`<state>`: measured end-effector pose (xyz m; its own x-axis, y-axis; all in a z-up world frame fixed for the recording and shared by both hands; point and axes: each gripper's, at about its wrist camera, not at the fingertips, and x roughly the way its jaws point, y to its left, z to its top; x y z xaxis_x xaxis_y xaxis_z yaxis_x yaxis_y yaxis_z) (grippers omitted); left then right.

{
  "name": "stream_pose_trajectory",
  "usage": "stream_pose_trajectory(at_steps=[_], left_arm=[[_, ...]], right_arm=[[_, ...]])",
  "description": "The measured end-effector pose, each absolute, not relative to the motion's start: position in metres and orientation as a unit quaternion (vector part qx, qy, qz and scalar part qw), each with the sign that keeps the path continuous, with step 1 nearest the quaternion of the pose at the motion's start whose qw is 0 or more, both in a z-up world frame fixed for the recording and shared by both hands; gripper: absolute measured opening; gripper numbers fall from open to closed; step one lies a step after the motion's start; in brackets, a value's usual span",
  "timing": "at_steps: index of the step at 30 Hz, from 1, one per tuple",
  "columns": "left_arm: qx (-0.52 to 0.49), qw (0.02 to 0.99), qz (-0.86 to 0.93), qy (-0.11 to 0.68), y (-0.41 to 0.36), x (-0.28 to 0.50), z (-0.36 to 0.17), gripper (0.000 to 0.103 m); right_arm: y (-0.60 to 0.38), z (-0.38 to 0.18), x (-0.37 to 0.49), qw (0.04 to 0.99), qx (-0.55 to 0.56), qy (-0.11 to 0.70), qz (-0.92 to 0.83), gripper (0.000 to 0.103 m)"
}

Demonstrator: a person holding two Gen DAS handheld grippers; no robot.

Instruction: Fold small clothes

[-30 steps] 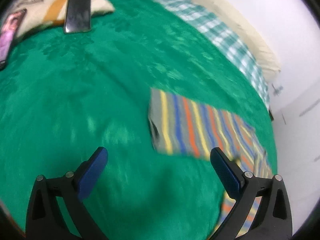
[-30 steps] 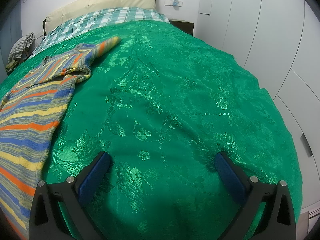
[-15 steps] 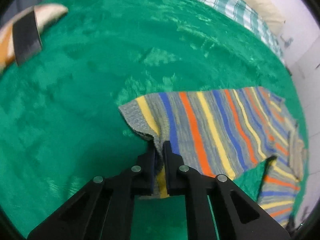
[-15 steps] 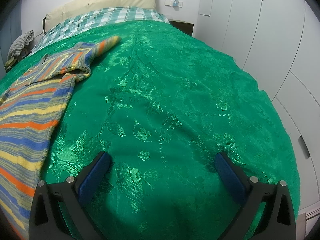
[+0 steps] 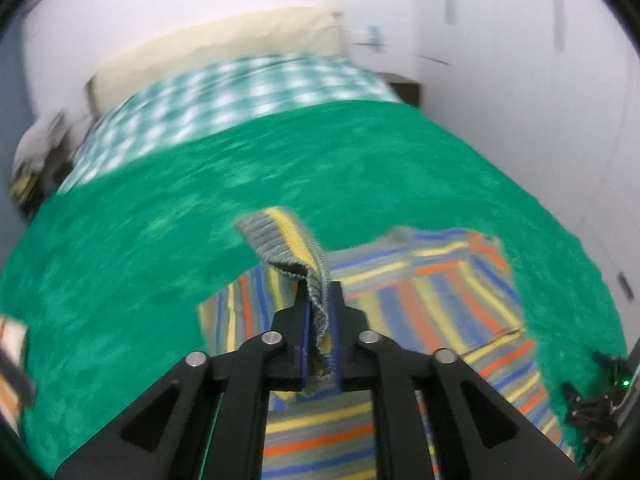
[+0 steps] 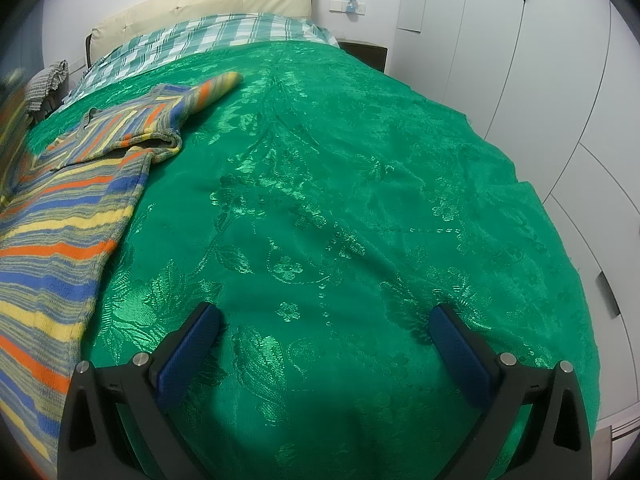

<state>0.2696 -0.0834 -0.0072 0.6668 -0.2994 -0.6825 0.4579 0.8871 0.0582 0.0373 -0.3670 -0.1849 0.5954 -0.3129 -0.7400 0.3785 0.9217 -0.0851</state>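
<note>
Left wrist view is showing the left gripper (image 5: pixel 318 320) pinching a ribbed edge of the stripy sweater (image 5: pixel 424 312) between its pads, though the jaws are opening a little, and the held flap is sticking up toward 12 o'clock while the rest is lying flat on the green bedspread (image 5: pixel 160 240), spreading toward 3 o'clock. The right gripper (image 6: pixel 324 340) is waiting wide open with nothing in it, and the sweater is lying off at its 9 o'clock, so the left hand is much nearer.
</note>
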Motion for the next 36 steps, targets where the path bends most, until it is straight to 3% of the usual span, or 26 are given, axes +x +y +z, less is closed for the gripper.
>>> stream_pose_trajectory(at_steps=[1,2,3,7,17,21,26,32,36], left_arm=[[0.124,0.899,-0.217,0.360,-0.103,0.265,-0.020,0.075],[0.140,0.888,-0.214,0.381,-0.120,0.260,-0.037,0.094],[0.150,0.884,-0.208,0.390,-0.125,0.250,-0.048,0.100],[0.136,0.877,-0.220,0.404,-0.095,0.193,-0.077,0.098],[0.035,0.905,-0.052,0.421,0.128,0.103,-0.079,0.099],[-0.037,0.908,-0.040,0.416,0.166,0.108,-0.081,0.100],[-0.029,0.904,-0.043,0.425,0.152,0.135,-0.121,0.100],[-0.077,0.906,-0.003,0.416,0.188,0.172,-0.153,0.101],[-0.029,0.890,0.048,0.452,0.209,0.199,-0.195,0.103]], right_arm=[[-0.367,-0.185,0.037,0.892,0.041,0.406,-0.194,0.103],[-0.367,-0.185,0.037,0.892,0.040,0.406,-0.194,0.103],[-0.367,-0.185,0.037,0.892,0.040,0.406,-0.194,0.103],[-0.367,-0.185,0.037,0.892,0.041,0.406,-0.193,0.103],[-0.366,-0.184,0.038,0.892,0.040,0.407,-0.193,0.103],[-0.365,-0.184,0.038,0.891,0.036,0.407,-0.196,0.103],[-0.364,-0.184,0.038,0.891,0.032,0.407,-0.199,0.103],[-0.362,-0.184,0.038,0.891,0.034,0.407,-0.197,0.103],[-0.363,-0.185,0.038,0.891,0.033,0.407,-0.198,0.103]])
